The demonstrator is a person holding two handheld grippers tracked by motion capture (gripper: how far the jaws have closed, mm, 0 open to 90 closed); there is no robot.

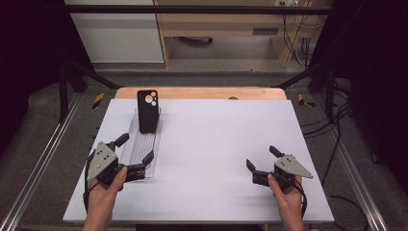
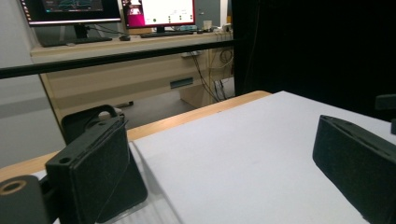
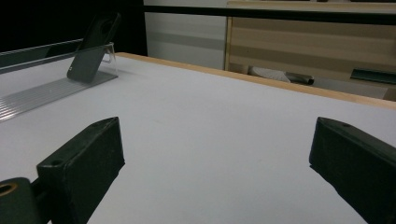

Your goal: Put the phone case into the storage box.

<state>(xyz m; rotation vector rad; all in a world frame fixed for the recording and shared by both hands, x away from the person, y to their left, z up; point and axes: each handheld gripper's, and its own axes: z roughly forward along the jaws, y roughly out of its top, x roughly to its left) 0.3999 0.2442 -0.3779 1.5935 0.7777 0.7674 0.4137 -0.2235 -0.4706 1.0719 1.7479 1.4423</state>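
We see the phone case (image 1: 147, 111) leaning upright at the far end of the clear stand (image 1: 139, 153) on the tabletop (image 1: 216, 144). Left hand-held gripper (image 1: 134, 149) straddles the stand's near end, jaws wide; right hand-held gripper (image 1: 262, 158) rests well apart, jaws wide, empty

1. I see a black phone case (image 1: 147, 111), camera cutouts at its top, propped upright and leaning back.
2. It stands at the far end of a clear ribbed stand (image 1: 139, 147) on the table's left side.
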